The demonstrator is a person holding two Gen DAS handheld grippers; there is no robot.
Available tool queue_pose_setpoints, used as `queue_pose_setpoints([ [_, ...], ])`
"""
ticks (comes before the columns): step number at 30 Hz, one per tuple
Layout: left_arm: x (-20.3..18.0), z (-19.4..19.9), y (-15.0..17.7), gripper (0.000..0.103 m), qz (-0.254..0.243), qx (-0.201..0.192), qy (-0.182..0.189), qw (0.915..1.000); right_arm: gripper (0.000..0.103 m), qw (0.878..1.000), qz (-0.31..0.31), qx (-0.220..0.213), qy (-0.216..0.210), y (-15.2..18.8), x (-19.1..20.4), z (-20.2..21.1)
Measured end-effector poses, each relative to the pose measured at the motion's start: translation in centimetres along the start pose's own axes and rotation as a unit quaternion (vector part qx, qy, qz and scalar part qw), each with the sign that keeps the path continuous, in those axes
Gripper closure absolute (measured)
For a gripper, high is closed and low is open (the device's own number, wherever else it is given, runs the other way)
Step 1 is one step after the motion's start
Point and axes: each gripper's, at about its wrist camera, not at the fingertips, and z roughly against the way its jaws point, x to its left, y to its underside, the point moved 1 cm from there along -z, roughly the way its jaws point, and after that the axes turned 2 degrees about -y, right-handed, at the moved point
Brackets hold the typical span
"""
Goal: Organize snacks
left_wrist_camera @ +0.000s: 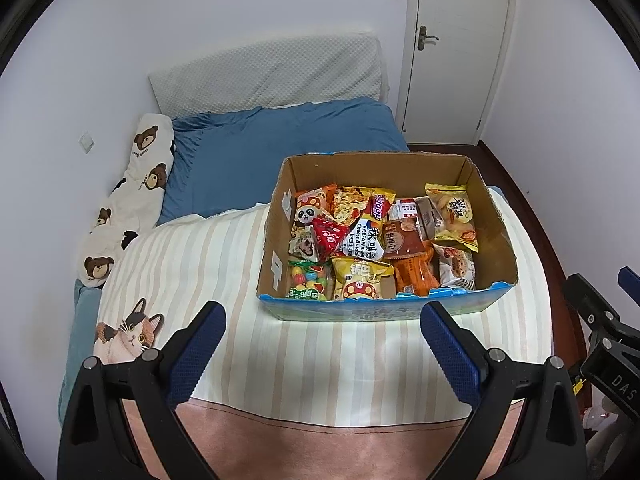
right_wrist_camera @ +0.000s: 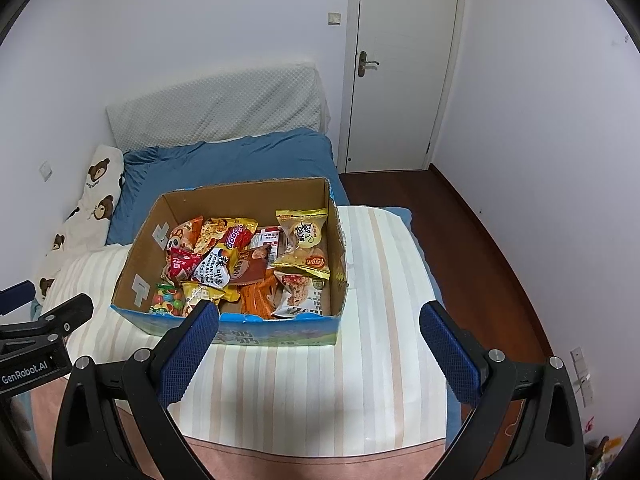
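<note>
An open cardboard box (left_wrist_camera: 496,236) (right_wrist_camera: 136,264) with a blue printed front stands on a striped blanket on the bed. Several snack packets fill it: a yellow mushroom-print bag (left_wrist_camera: 360,280), a white Korean cheese packet (left_wrist_camera: 366,240) (right_wrist_camera: 214,266), an orange packet (left_wrist_camera: 414,276) (right_wrist_camera: 256,298), a yellow cracker bag (left_wrist_camera: 454,212) (right_wrist_camera: 304,236) and a candy bag (left_wrist_camera: 308,280) (right_wrist_camera: 168,300). My left gripper (left_wrist_camera: 322,316) hovers open just in front of the box. My right gripper (right_wrist_camera: 320,316) is open too, its left finger overlapping the box's front edge. Both hold nothing.
The striped blanket (left_wrist_camera: 224,260) (right_wrist_camera: 384,288) carries a cat print (left_wrist_camera: 132,332). Behind lie a blue pillow (left_wrist_camera: 280,136) (right_wrist_camera: 232,156), a bear-print pillow (left_wrist_camera: 132,192) and a padded headboard (left_wrist_camera: 268,72). A white door (right_wrist_camera: 404,64) and wooden floor (right_wrist_camera: 472,232) are to the right.
</note>
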Motion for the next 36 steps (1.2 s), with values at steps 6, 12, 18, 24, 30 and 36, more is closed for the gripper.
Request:
queue_pose_setpoints([
  [6,0.1,0.3,0.2,0.003,0.007,-0.003,0.006,1.0,0.001,1.0,0.001,-0.002,0.001,0.0,0.1,0.1],
  [12,0.0,0.6,0.4,0.003,0.011,-0.006,0.011,0.9999,0.001,1.0,0.0,-0.004,0.001,0.0,0.1,0.5],
  [18,-0.2,1.0,0.6,0.003,0.01,-0.01,0.013,0.9998,0.001,1.0,-0.001,-0.011,0.001,-0.1,0.1,1.4],
  [24,-0.5,1.2,0.8,0.003,0.007,-0.01,0.013,0.9998,0.001,1.0,-0.002,-0.013,0.002,-0.1,0.1,1.8],
  [30,-0.6,1.3,0.8,0.003,0.004,-0.012,0.012,0.9999,0.001,1.0,0.0,-0.012,0.001,0.0,0.1,1.9],
  [36,-0.6,1.6,0.9,0.003,0.004,-0.014,0.014,0.9998,0.001,1.0,0.0,-0.014,-0.002,0.0,0.1,2.3],
])
